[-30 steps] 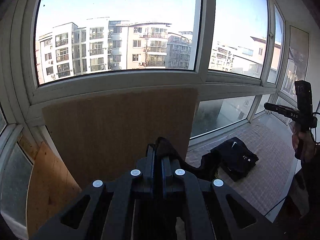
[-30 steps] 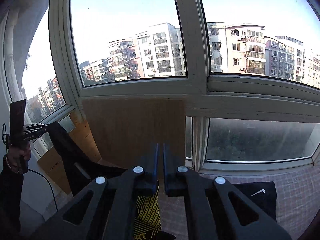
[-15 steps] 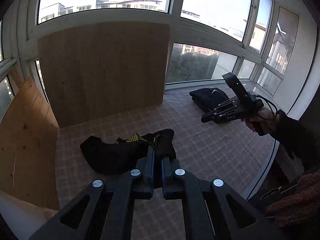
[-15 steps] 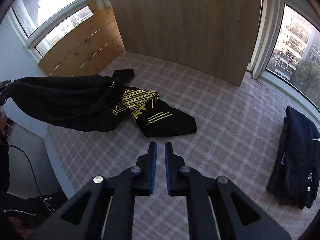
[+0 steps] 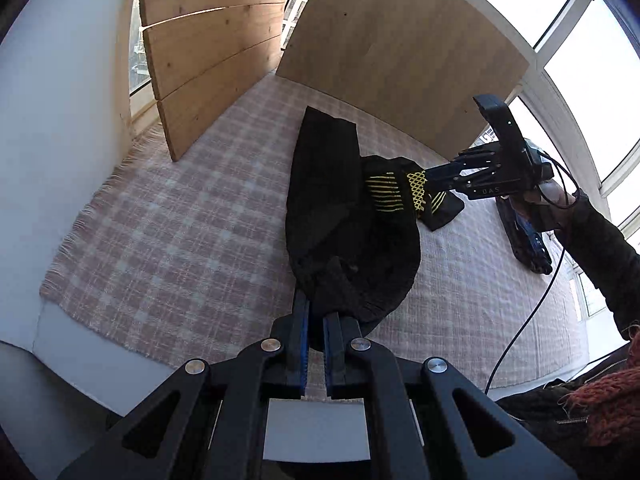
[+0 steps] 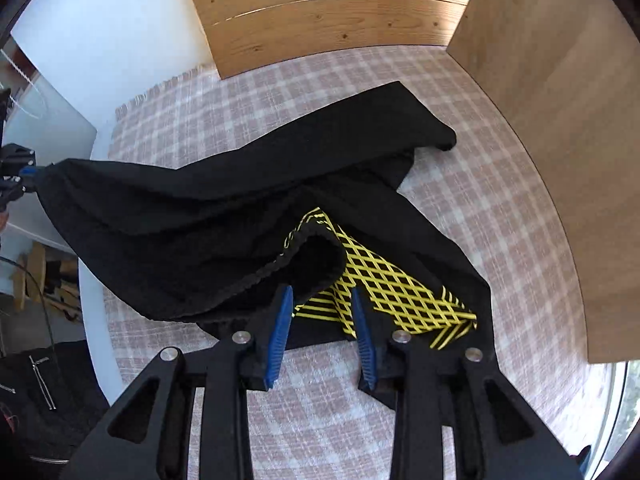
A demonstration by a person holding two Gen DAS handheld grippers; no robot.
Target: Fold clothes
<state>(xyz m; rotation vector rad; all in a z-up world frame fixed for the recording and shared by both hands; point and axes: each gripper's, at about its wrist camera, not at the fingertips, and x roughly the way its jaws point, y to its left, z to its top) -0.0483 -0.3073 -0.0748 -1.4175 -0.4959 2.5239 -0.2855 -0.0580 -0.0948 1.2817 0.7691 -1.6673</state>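
Observation:
A pair of black shorts (image 5: 340, 216) with yellow stripes and mesh print (image 6: 376, 276) lies partly on the checked cloth. My left gripper (image 5: 316, 308) is shut on the waistband edge of the shorts and holds that end raised; it shows at the far left of the right wrist view (image 6: 16, 176). My right gripper (image 6: 320, 300) is open, its blue pads either side of the waistband's other end by the yellow print, not clamped. It also shows in the left wrist view (image 5: 436, 182), reaching onto the shorts.
A pink checked cloth (image 5: 180, 240) covers the table. Wooden boards (image 5: 208, 48) (image 6: 560, 128) stand along the back and side. A folded dark garment (image 5: 528, 248) lies at the far right. A cable (image 5: 524, 320) hangs off my right hand.
Both grippers have tilted down from the windows to the table. The right gripper, shut before, has opened and moved onto the shorts. The left still holds the shorts.

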